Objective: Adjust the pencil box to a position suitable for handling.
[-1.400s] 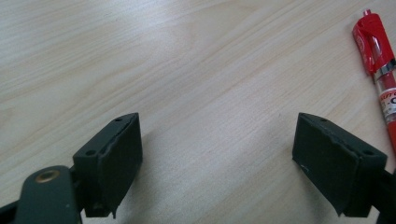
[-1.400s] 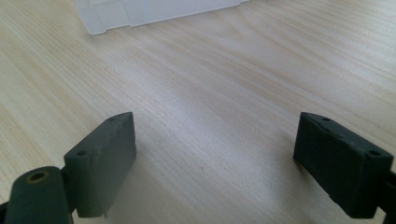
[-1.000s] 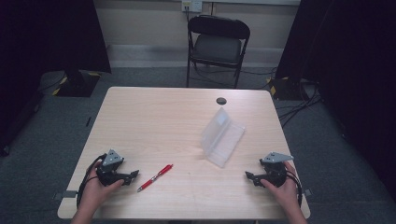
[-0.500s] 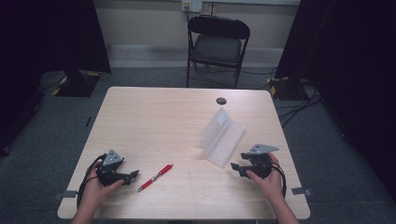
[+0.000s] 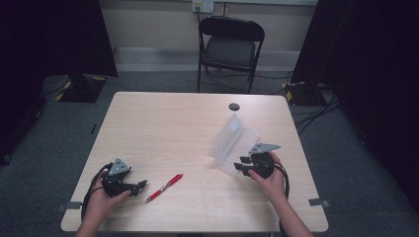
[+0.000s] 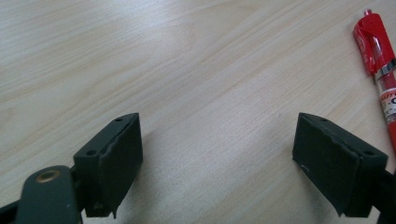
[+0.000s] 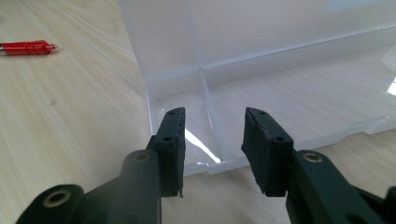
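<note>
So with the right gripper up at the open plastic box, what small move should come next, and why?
Probably ease the right gripper forward a little and finish closing on the front wall of the clear box. Its jaws have just been closing, they straddle the divider at the box's near edge, and nothing is gripped yet. The pen lies untouched near the left gripper.

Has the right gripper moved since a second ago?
Yes. The right gripper has shifted left from the table's right edge to the clear plastic box, its jaws closing around the box's front wall.
</note>
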A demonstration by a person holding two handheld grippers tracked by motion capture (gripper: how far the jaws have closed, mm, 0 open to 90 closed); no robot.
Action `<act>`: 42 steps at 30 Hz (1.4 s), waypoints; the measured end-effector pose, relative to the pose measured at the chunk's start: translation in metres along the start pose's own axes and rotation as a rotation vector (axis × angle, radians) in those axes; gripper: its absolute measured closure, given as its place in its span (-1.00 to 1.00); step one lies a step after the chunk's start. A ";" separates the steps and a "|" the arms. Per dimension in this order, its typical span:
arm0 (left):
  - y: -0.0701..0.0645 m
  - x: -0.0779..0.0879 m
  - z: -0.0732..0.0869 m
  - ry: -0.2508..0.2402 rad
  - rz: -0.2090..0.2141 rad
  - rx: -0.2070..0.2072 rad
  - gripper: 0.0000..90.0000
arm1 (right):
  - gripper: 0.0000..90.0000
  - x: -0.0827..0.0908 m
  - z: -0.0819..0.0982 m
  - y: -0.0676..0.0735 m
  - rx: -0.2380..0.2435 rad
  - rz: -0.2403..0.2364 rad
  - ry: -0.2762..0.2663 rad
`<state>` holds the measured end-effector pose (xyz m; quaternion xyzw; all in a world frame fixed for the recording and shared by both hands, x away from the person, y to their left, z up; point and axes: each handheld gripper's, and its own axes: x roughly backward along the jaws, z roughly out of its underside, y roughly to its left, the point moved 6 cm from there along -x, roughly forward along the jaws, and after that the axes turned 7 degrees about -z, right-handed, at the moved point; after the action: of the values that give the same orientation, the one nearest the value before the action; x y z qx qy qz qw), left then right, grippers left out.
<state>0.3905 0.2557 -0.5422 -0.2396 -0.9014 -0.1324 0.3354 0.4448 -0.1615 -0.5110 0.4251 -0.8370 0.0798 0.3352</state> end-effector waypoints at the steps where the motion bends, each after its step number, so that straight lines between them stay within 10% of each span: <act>1: 0.000 0.000 0.000 0.000 0.000 0.000 -0.65 | 0.32 0.000 0.000 0.000 0.000 0.000 0.000; 42: 0.000 0.000 0.000 0.000 0.000 0.000 -0.65 | 0.97 -0.038 -0.002 0.002 0.058 -0.022 0.052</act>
<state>0.3905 0.2557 -0.5422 -0.2395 -0.9015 -0.1322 0.3353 0.4599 -0.1339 -0.5330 0.4418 -0.8206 0.1113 0.3451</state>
